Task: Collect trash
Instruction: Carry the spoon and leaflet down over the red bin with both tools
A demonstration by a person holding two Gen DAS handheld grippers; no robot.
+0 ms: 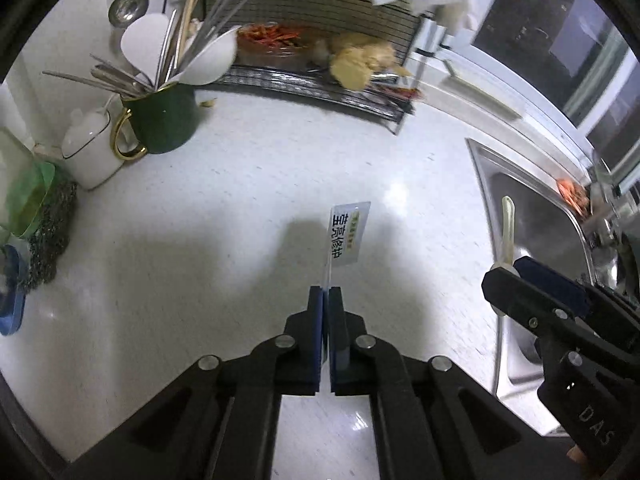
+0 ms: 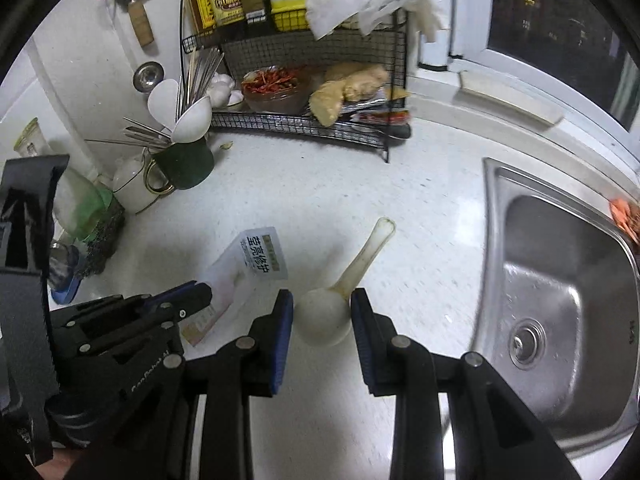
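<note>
The sink (image 2: 560,280) was set into the counter (image 2: 320,200) at its right side. Left of the sink, near its edge, a spoon (image 2: 344,292) sat between the fingers of the right gripper (image 2: 322,316), and further left a packet (image 2: 256,264) stood edge-up in the left gripper (image 1: 325,300). Behind them, beyond the sink's far corner, a wire rack (image 2: 304,120) stood against the wall. Left of the rack stood a mug (image 2: 184,164) with utensils in it, and a jar (image 2: 130,184) just beside the mug.

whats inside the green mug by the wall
The green mug holds white spoons and metal chopsticks and utensils, fanned out above its rim. Their lower ends and the mug's bottom are hidden by its wall.
</note>
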